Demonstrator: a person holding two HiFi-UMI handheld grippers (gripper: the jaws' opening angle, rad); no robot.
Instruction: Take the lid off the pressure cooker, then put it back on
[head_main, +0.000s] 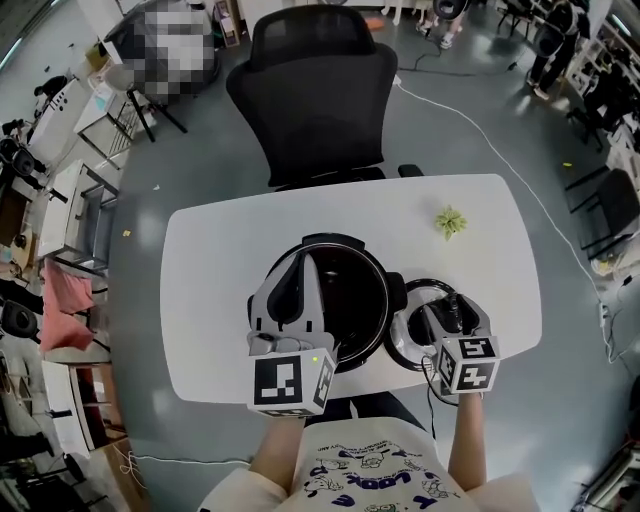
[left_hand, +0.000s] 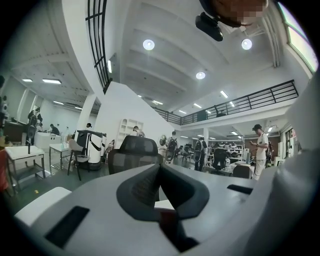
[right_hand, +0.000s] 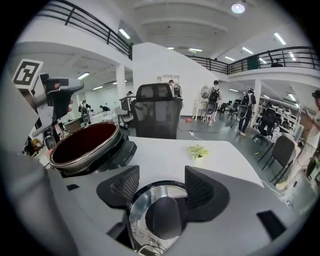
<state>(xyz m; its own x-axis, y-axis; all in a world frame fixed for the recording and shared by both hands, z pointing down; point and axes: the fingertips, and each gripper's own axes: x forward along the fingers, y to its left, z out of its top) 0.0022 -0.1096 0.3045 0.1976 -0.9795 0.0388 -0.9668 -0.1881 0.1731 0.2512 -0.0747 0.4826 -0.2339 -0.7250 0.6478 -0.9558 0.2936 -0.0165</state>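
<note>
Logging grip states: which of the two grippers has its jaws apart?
The right gripper: its jaws stand apart over the black knob of the lid. The left gripper has its jaws together.

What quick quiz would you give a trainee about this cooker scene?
1. True or false: the lid sits on the cooker.
2. Which claw stands open around the lid's knob?
3. What lies on the table beyond the lid? A cup, B plant, C book.
Key: 1 false, it lies beside the cooker; 2 the right claw; 3 B, the plant.
</note>
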